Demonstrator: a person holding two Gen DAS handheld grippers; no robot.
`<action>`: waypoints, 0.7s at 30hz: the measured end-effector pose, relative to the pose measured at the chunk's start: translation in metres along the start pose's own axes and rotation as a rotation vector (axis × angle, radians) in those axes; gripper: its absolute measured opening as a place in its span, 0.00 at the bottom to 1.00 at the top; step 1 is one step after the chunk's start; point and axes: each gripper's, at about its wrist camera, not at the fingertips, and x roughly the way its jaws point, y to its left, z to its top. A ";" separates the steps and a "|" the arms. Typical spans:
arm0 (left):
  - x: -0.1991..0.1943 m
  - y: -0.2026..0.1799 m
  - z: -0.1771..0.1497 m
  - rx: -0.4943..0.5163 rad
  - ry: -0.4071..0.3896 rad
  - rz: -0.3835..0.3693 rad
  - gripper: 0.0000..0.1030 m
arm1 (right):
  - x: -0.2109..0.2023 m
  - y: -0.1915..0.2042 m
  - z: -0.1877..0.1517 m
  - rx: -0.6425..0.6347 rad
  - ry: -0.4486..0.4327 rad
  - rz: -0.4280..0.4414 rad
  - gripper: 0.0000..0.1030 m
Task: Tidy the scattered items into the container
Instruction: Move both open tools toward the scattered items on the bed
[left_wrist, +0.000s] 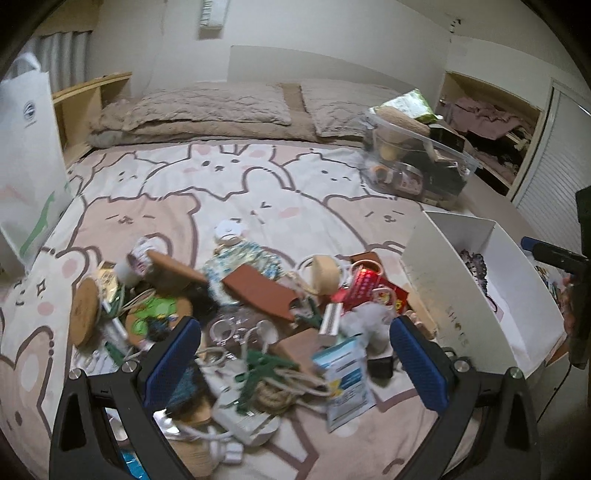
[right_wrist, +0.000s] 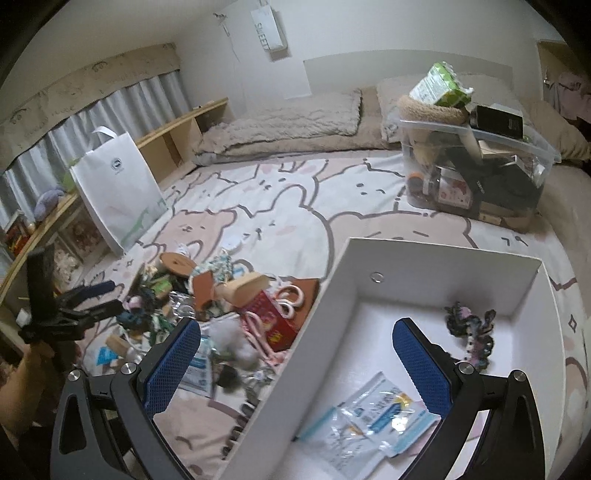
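A pile of scattered items (left_wrist: 258, 310) lies on the bed: a brown pouch (left_wrist: 258, 291), a red box (left_wrist: 369, 291), cables, a blue-white sachet (left_wrist: 347, 380). A white box (right_wrist: 436, 295) stands to the right of the pile; inside lie a clear blue-white packet (right_wrist: 376, 417) and a dark frilly item (right_wrist: 469, 332). My left gripper (left_wrist: 295, 362) is open and empty above the near side of the pile. My right gripper (right_wrist: 295, 358) is open and empty, straddling the box's left wall. The left gripper also shows in the right wrist view (right_wrist: 99, 299).
A clear plastic bin (left_wrist: 417, 162) stuffed with things stands at the back right of the bed. A white paper bag (right_wrist: 114, 192) stands at the left edge. Pillows (left_wrist: 207, 107) lie at the headboard. A wooden shelf (right_wrist: 177, 144) runs along the left.
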 end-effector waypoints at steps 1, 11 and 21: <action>-0.003 0.005 -0.002 -0.007 -0.005 0.002 1.00 | -0.001 0.004 -0.001 0.002 -0.003 0.001 1.00; -0.038 0.018 -0.007 -0.040 -0.067 -0.014 1.00 | -0.011 0.040 -0.011 0.005 -0.005 -0.022 1.00; -0.072 0.042 -0.024 -0.012 -0.101 0.027 1.00 | -0.018 0.098 -0.016 -0.055 -0.034 -0.010 1.00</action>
